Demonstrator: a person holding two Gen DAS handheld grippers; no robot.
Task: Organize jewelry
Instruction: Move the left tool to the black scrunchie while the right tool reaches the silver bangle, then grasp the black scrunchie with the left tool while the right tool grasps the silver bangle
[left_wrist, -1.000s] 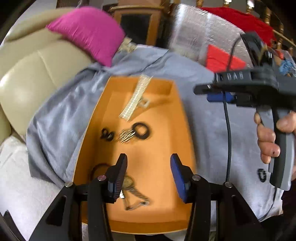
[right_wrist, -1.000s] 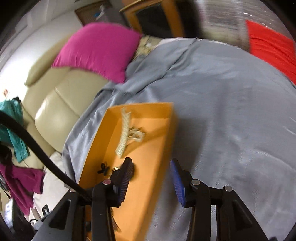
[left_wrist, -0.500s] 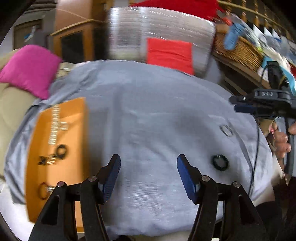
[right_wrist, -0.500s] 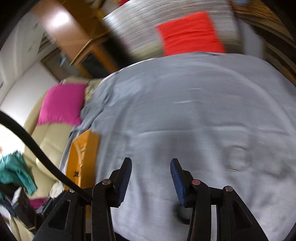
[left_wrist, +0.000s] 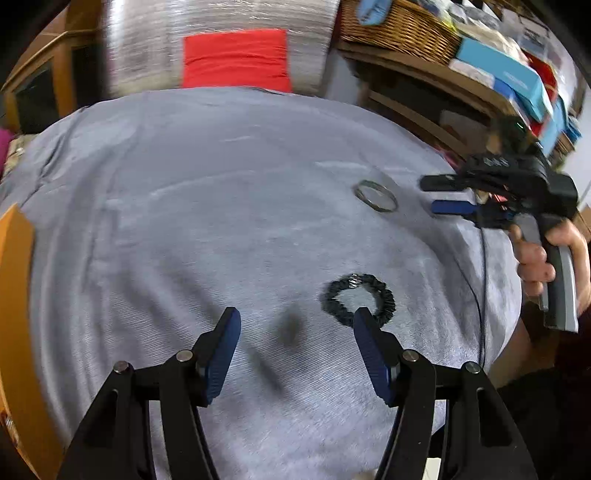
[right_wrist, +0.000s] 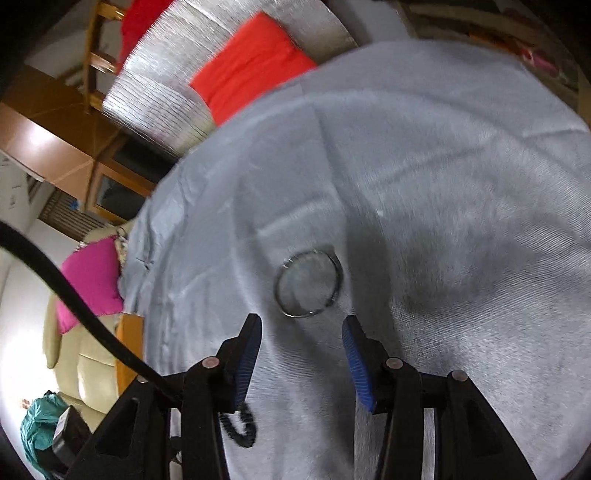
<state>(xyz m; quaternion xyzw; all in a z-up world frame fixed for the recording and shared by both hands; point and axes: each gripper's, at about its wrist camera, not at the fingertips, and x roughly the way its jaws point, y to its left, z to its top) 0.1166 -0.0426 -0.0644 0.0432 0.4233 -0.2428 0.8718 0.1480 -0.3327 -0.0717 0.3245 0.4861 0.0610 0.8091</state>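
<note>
Both grippers swing away from the orange tray (left_wrist: 14, 314), which now sits only at the left edge of the left wrist view. The left gripper (left_wrist: 295, 328), its jaws wider than a second ago and empty, now hangs by the black beaded bracelet (left_wrist: 360, 299). The right gripper (right_wrist: 301, 332) now points at the silver bangle (right_wrist: 308, 284), seemingly just short of it, with nothing between its jaws.
</note>
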